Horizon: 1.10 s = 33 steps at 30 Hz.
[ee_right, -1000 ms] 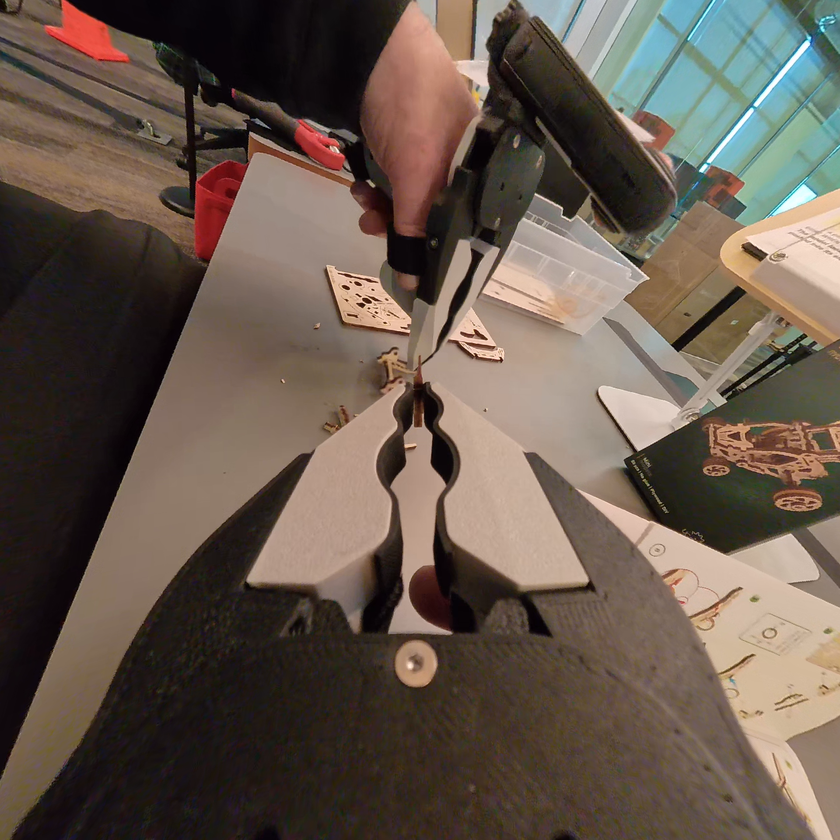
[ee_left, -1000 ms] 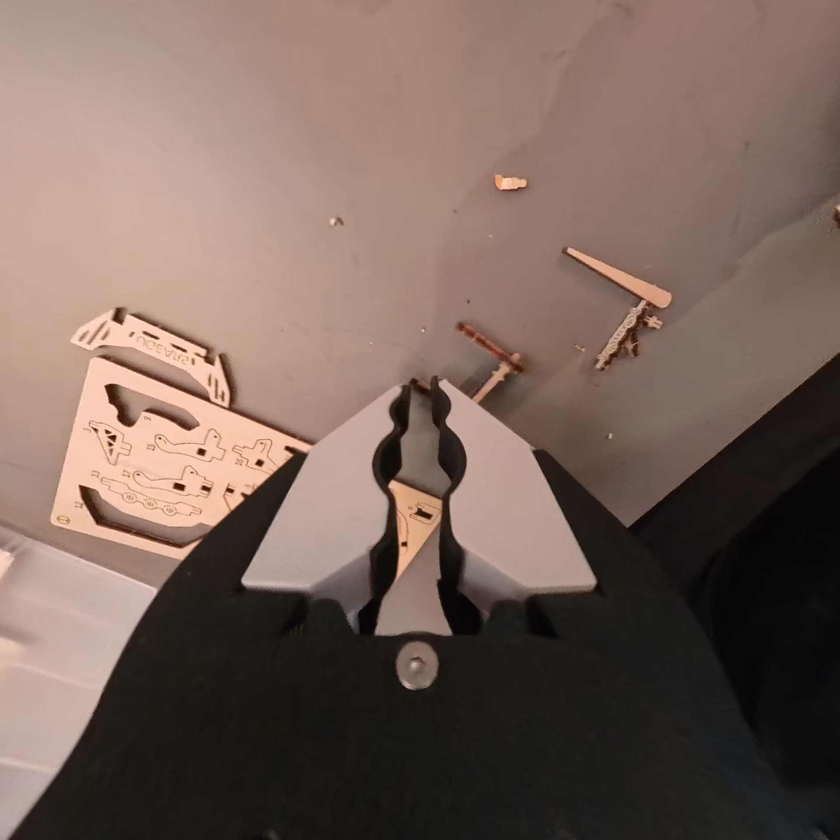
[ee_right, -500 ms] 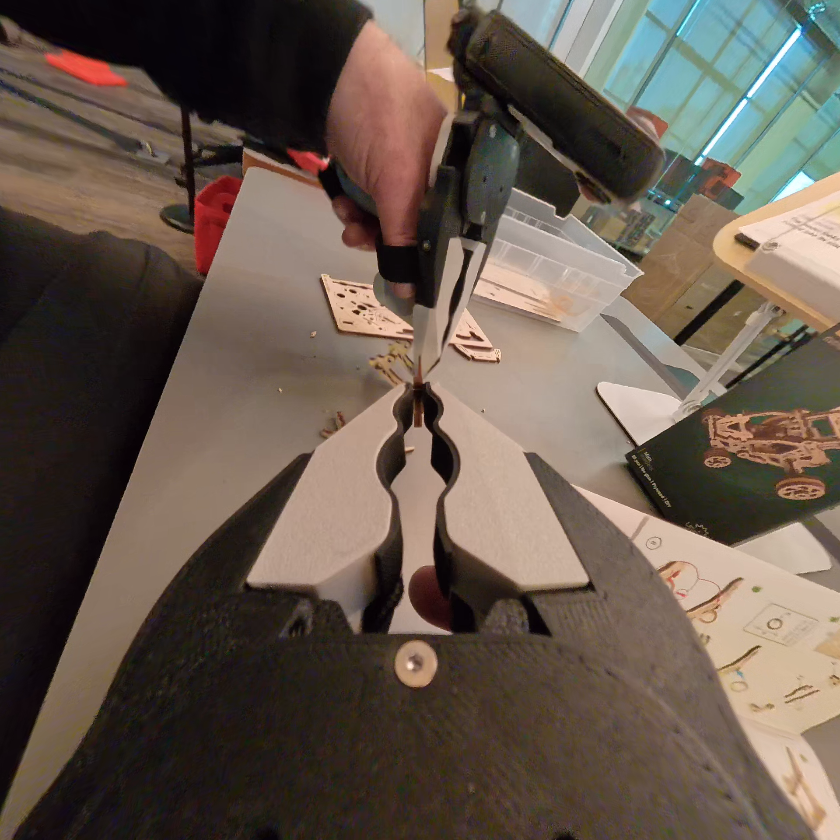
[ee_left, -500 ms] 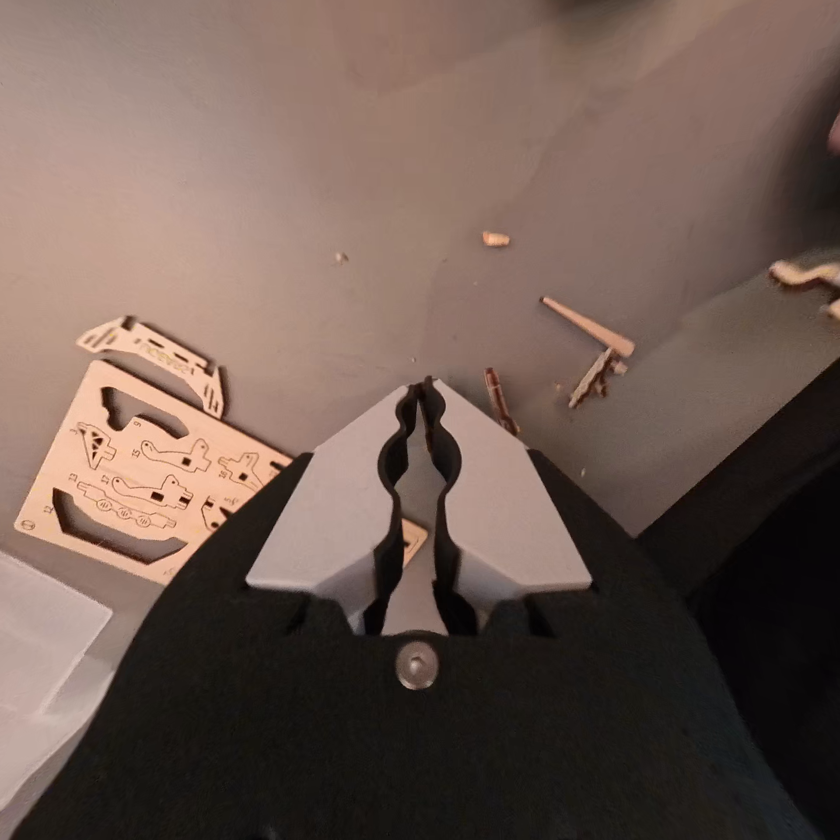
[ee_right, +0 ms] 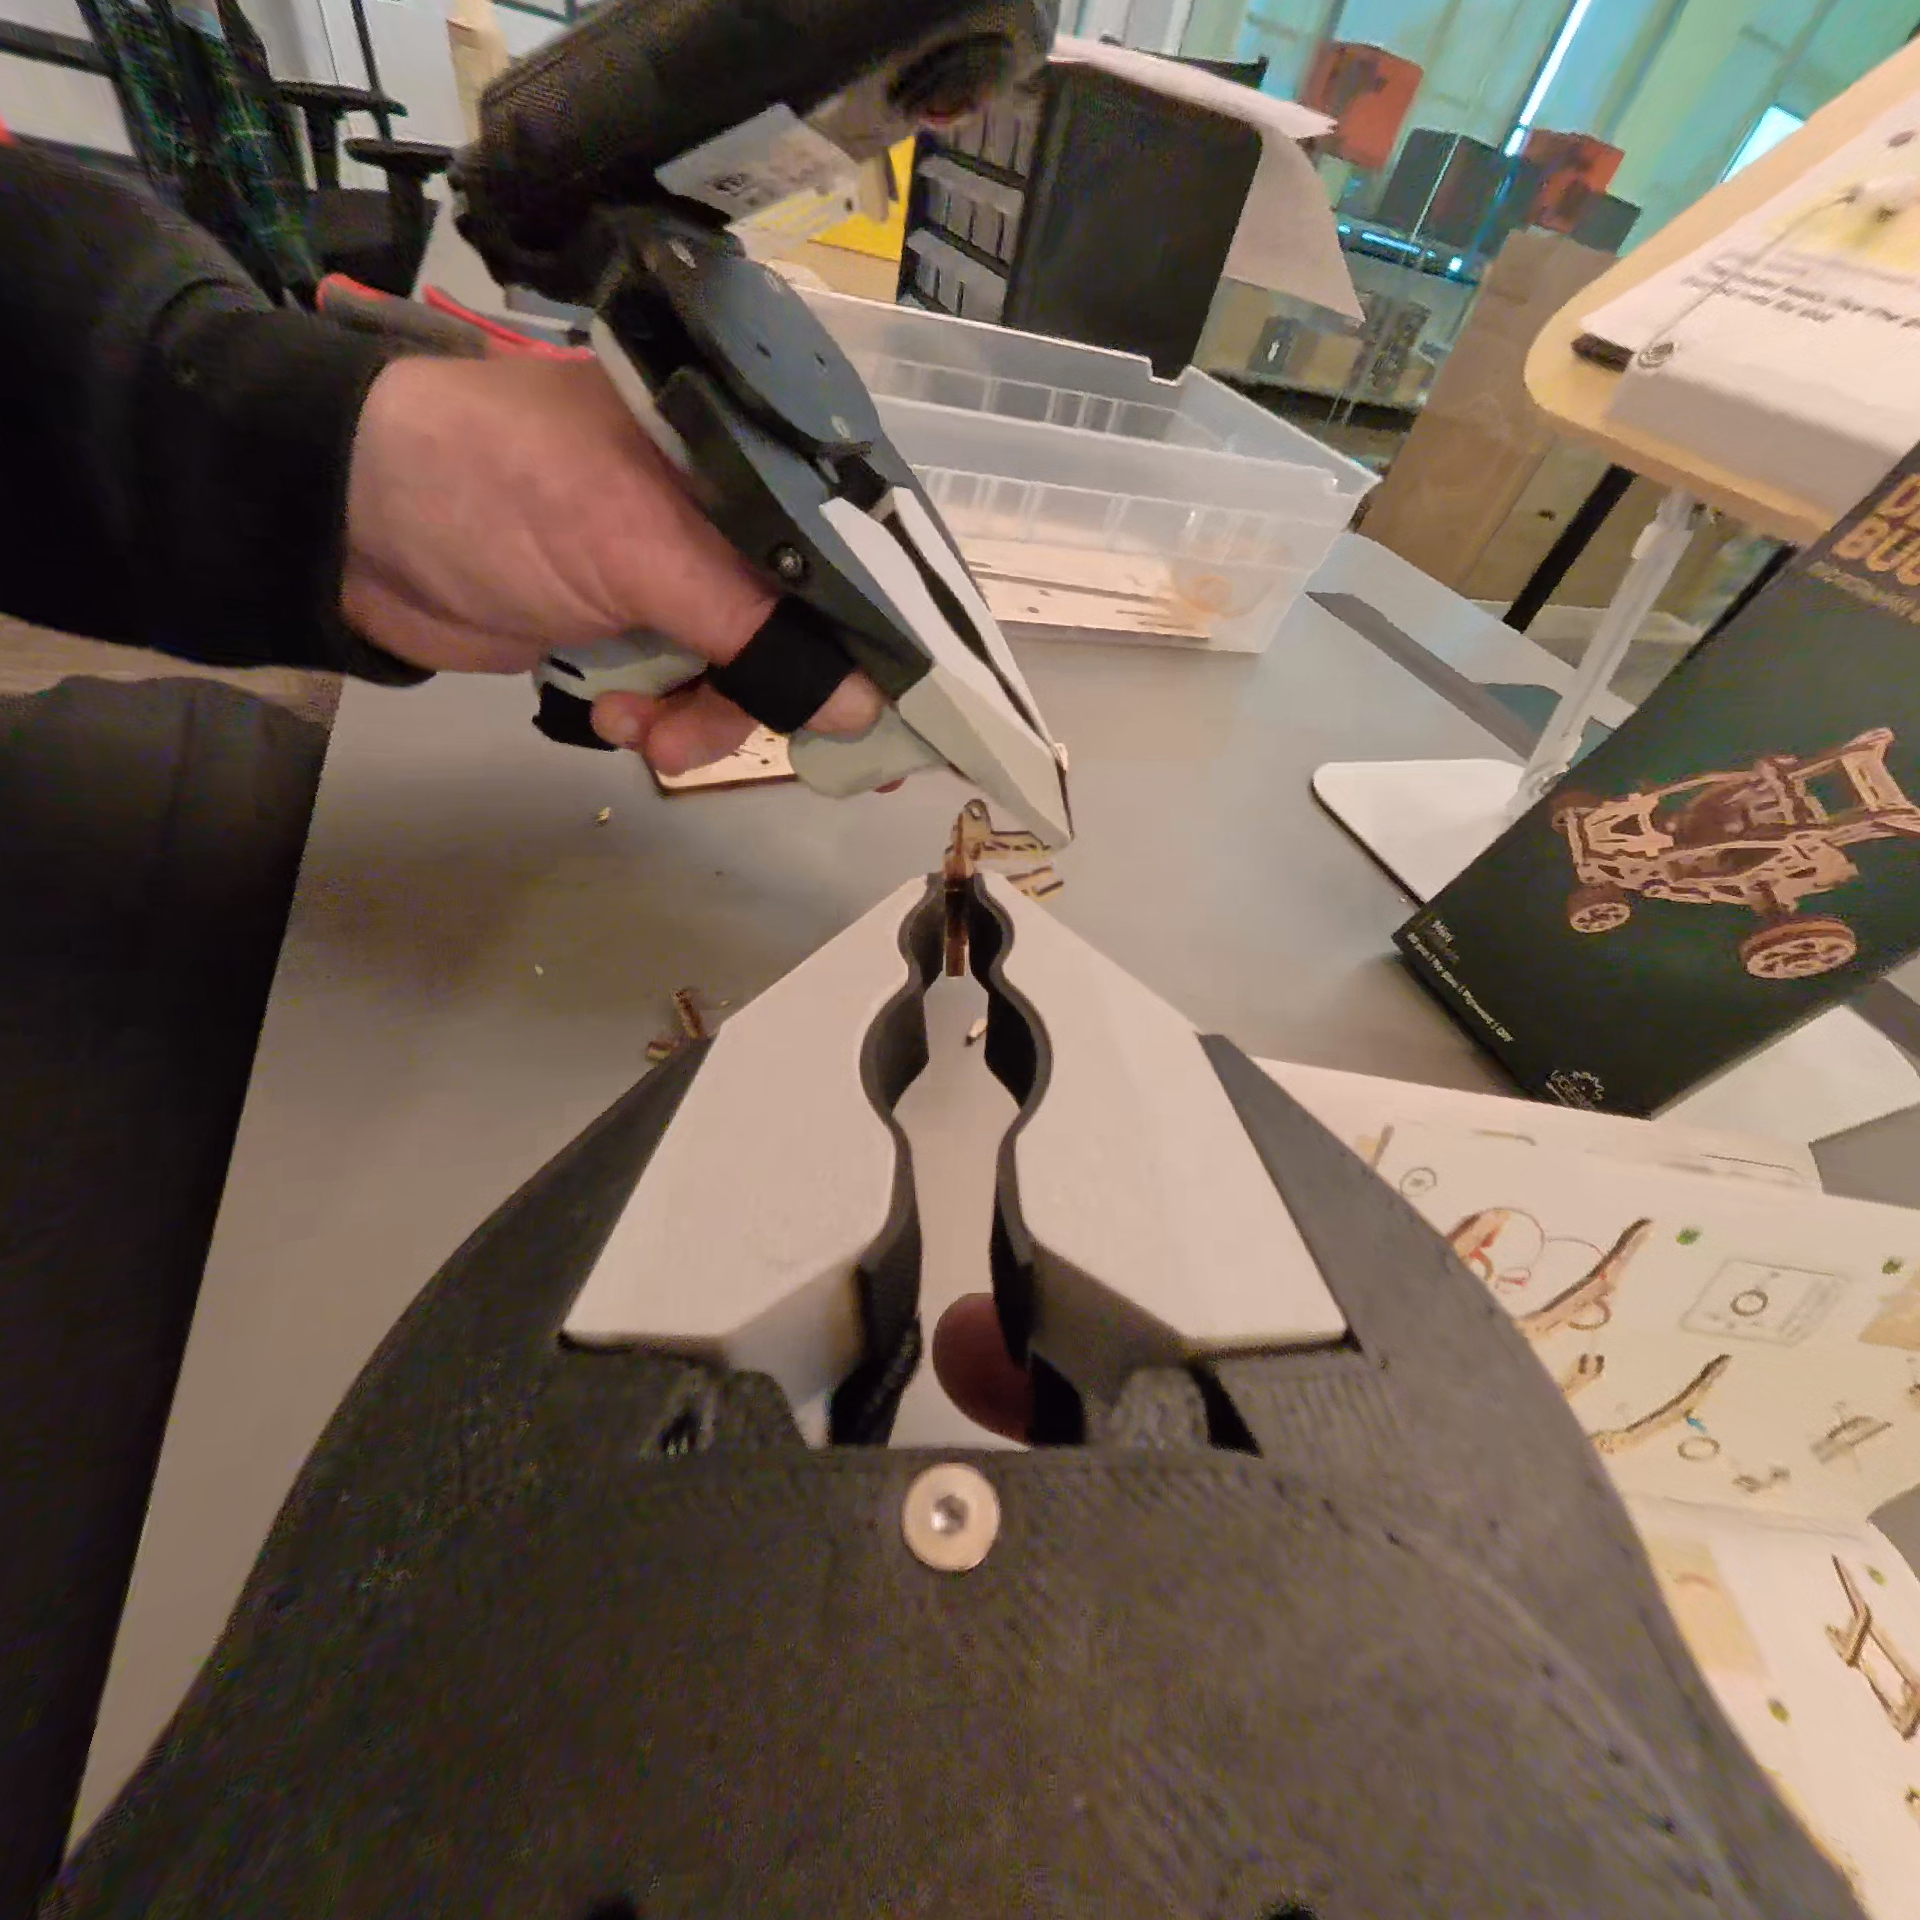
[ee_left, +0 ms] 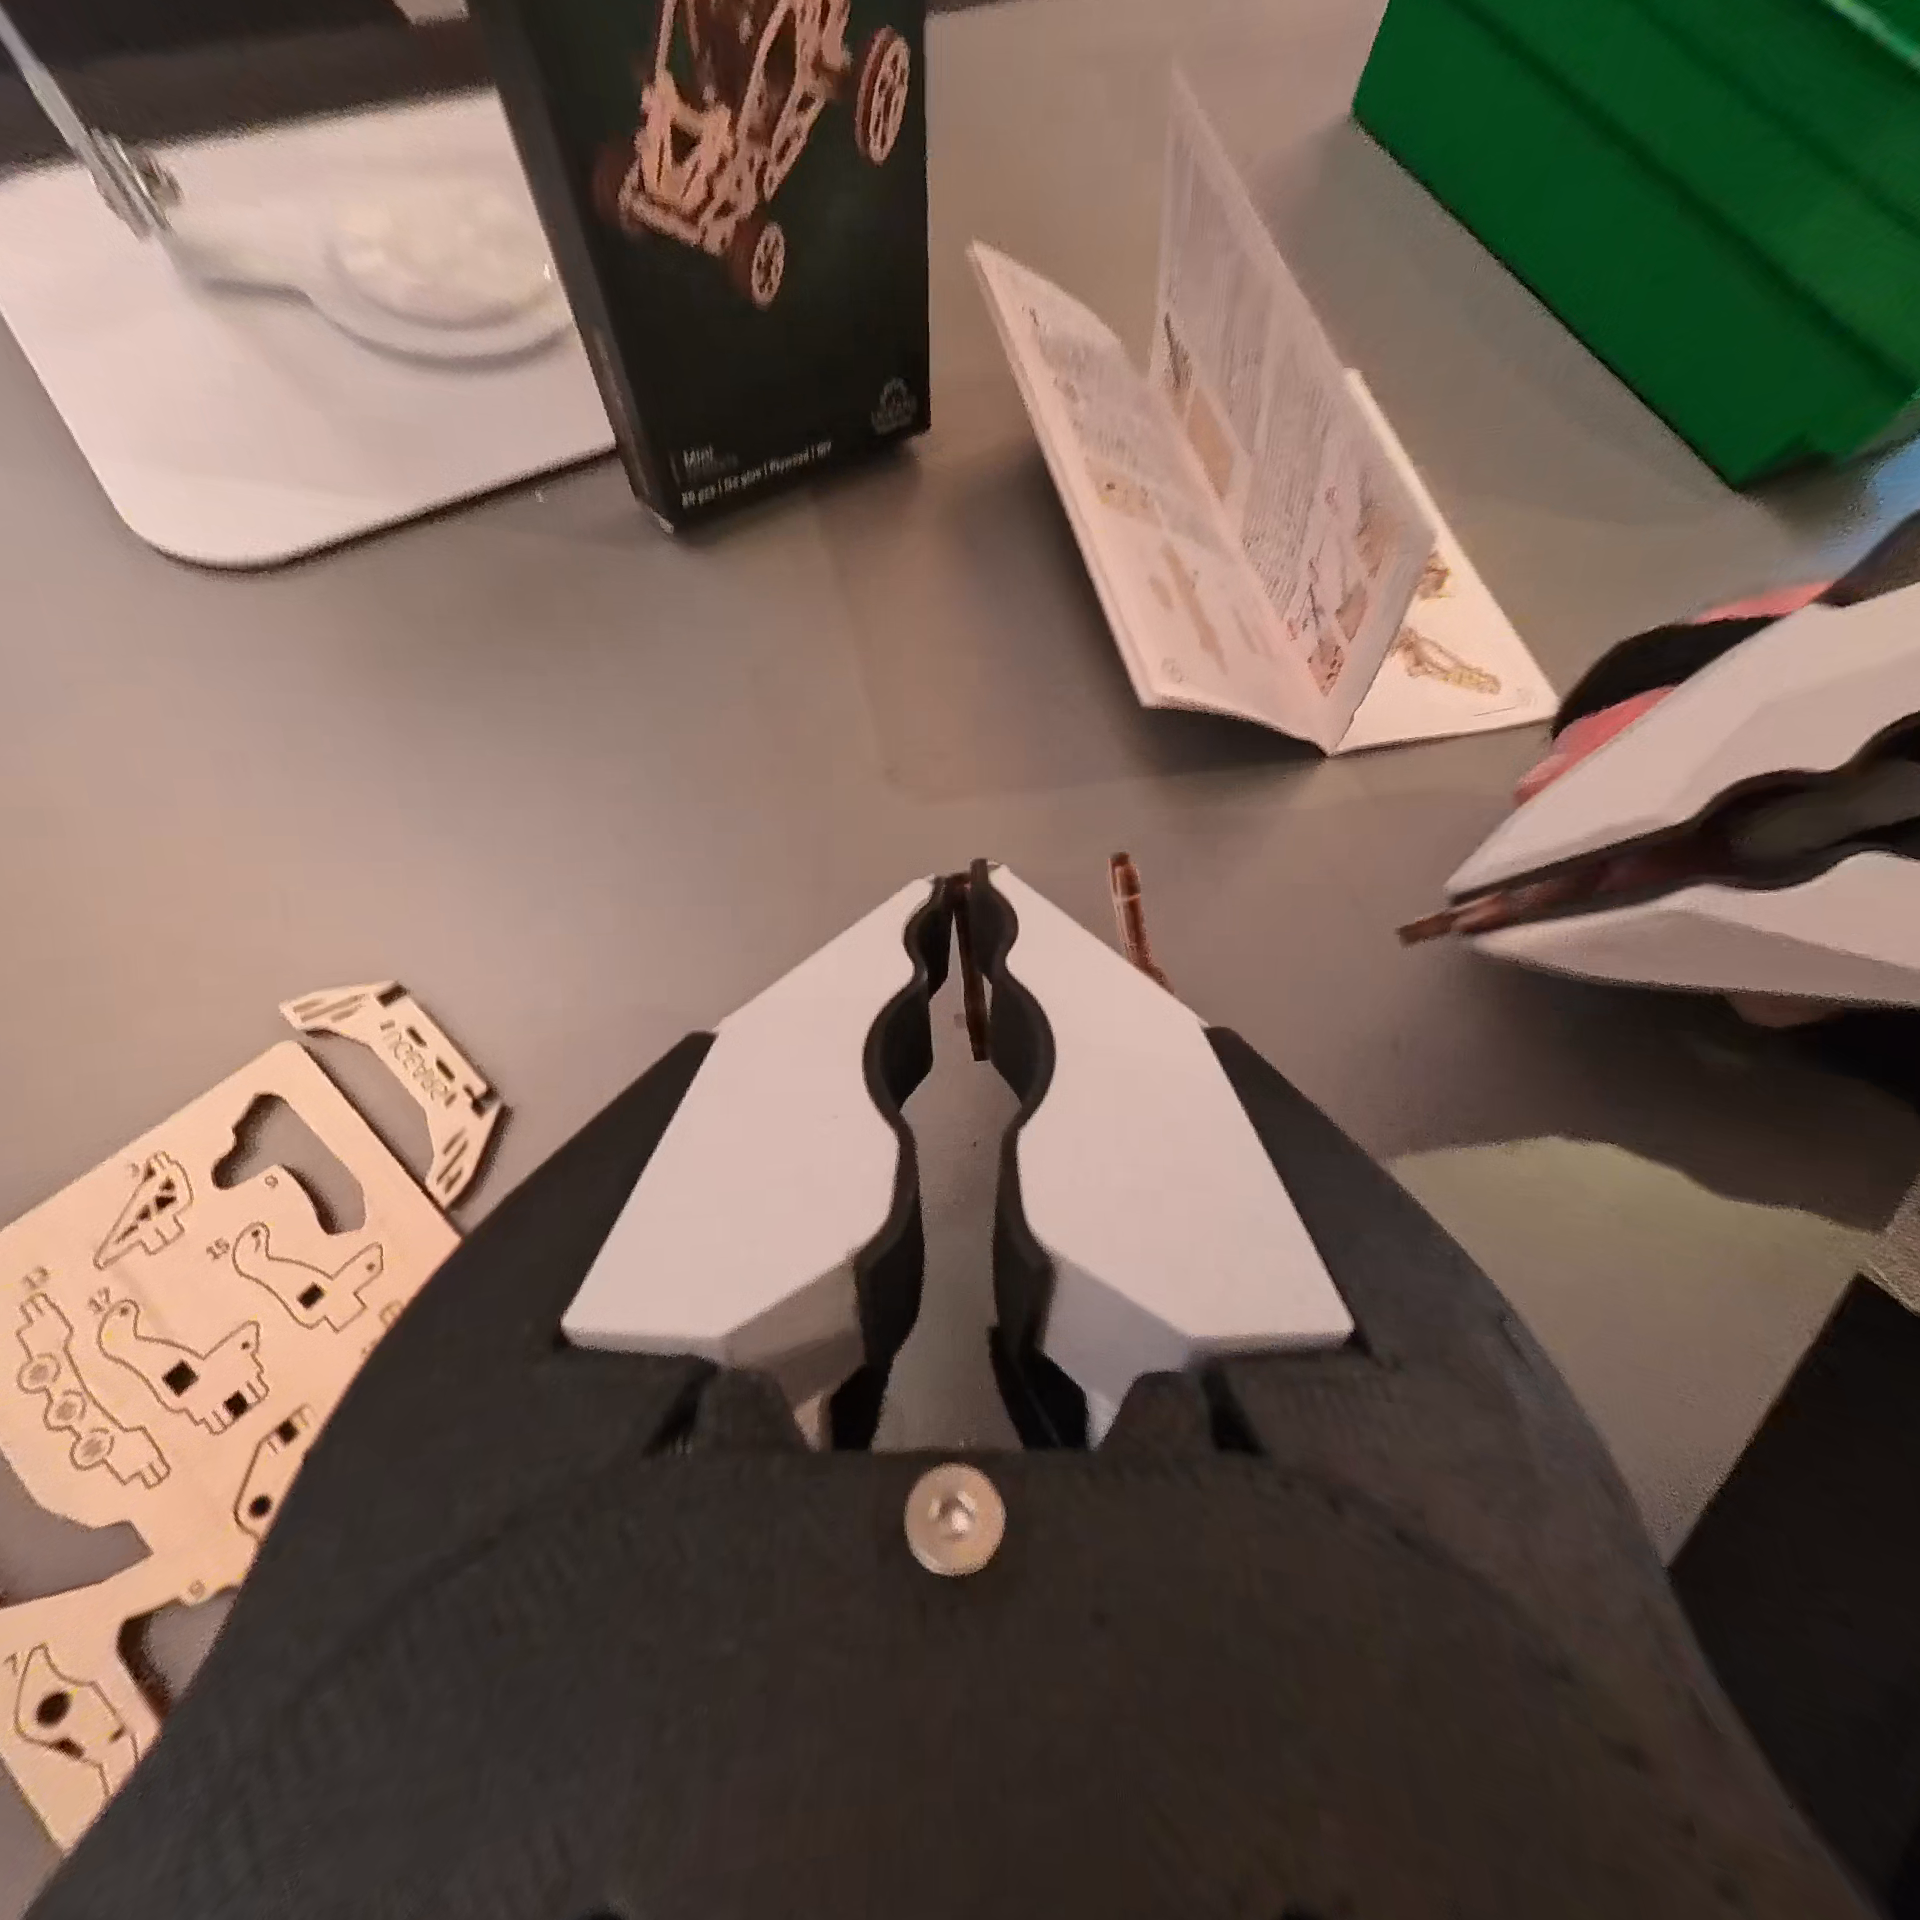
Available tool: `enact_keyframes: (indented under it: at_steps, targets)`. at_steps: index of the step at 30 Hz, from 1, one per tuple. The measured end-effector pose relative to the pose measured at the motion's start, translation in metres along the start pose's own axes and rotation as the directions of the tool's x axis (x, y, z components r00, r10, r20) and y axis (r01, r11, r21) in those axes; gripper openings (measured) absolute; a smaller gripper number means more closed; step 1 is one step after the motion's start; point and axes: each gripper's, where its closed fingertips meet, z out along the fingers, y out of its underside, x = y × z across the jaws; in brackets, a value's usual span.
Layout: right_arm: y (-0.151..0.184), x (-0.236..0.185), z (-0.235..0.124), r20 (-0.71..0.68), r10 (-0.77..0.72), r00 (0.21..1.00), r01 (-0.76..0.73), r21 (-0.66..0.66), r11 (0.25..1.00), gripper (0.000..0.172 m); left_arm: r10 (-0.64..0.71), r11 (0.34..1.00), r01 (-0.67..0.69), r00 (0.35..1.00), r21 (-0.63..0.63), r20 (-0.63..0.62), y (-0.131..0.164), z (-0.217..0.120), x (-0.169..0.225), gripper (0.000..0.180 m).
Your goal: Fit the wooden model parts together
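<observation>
Motion blur smears the right gripper (ee_left: 1455, 914) and its wooden strip (ee_left: 1429, 928).

Ahead of your left claw (ee_left: 966, 883) the grey desk (ee_left: 520, 748) lies bare toward 12 o'clock. At 11 o'clock the dark model box (ee_left: 748, 260) stands upright; at 1 o'clock the open booklet (ee_left: 1247, 468) props up. Your right claw (ee_left: 1455, 925) closes off 3 o'clock, a loose wooden strip (ee_left: 1127, 914) just beside you. The cut-out wooden sheet (ee_left: 187, 1351) fills 8 o'clock.
</observation>
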Motion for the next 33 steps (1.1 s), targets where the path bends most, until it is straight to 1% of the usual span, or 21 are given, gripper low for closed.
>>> enact_keyframes:
  at_steps: [1,4,9,16,19,23,27,31,33]
  targets:
    - [-0.001,-0.002,0.004,0.012,0.000,1.000,0.000,-0.007,1.000,0.002,0.006,1.000,-0.006,1.000,0.026,0.015,-0.005,-0.001,0.001,0.001]
    - [0.004,-0.007,0.018,0.031,-0.051,0.998,0.053,-0.061,0.997,0.002,-0.017,0.997,0.018,1.000,0.077,-0.010,-0.015,0.000,0.012,0.001]
    - [0.019,-0.002,0.028,-0.004,-0.113,0.994,0.111,-0.156,0.981,0.002,-0.046,0.990,0.047,0.999,0.133,-0.014,-0.023,-0.005,0.015,0.001]
    - [0.027,0.006,0.028,-0.045,-0.102,0.994,0.092,-0.192,0.977,0.002,-0.085,0.980,0.090,0.996,0.180,-0.040,-0.021,-0.010,0.016,0.001]
    - [0.032,0.008,0.029,-0.052,-0.104,0.993,0.090,-0.214,0.973,0.002,-0.088,0.980,0.092,0.996,0.177,-0.026,-0.016,-0.010,0.016,0.001]
    - [0.038,0.009,0.028,-0.046,-0.103,0.994,0.089,-0.246,0.965,0.002,-0.102,0.978,0.108,0.994,0.179,-0.042,-0.012,-0.009,0.017,0.001]
    - [0.037,0.014,0.023,-0.061,-0.086,0.994,0.069,-0.248,0.966,0.002,-0.116,0.973,0.126,0.991,0.195,-0.059,-0.012,-0.009,0.016,0.001]
    - [0.029,0.017,0.021,-0.068,-0.068,0.995,0.052,-0.218,0.975,0.002,-0.058,0.969,0.074,0.996,0.236,-0.072,-0.017,-0.013,0.020,0.001]
    - [0.026,0.019,0.021,-0.067,-0.053,0.996,0.038,-0.205,0.978,0.002,-0.028,0.974,0.040,0.998,0.224,-0.056,-0.013,-0.012,0.019,0.001]
